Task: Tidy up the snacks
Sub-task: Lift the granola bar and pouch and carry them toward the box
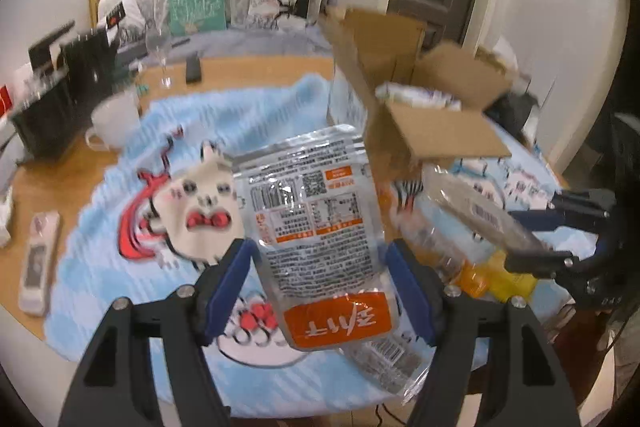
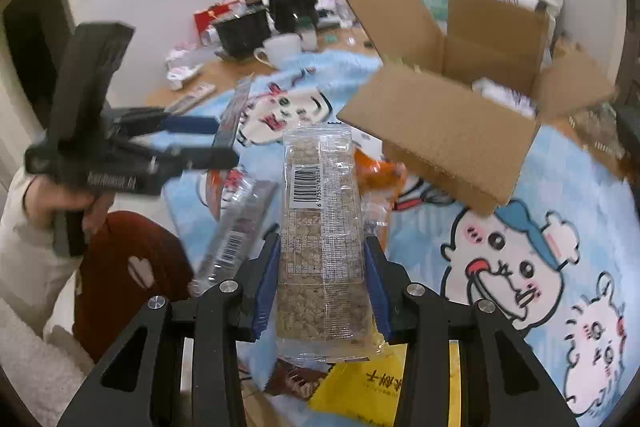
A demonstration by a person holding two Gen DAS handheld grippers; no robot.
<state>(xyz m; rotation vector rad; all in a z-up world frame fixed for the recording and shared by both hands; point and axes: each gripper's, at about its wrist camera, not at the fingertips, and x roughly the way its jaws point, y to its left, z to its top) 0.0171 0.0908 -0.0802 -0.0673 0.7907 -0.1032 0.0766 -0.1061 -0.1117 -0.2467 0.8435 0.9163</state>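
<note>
My left gripper is shut on a silver snack pouch with an orange label, held above the blue cartoon tablecloth. My right gripper is shut on a clear pack of brown cereal bars, lifted over the table. The open cardboard box stands ahead on the right in the left wrist view; in the right wrist view the box is ahead on the right. Each gripper shows in the other's view: the right one and the left one.
More snack packs lie on the cloth: a yellow one, an orange one, a clear barcoded one. A white mug, a wine glass, a remote and black boxes stand at the left.
</note>
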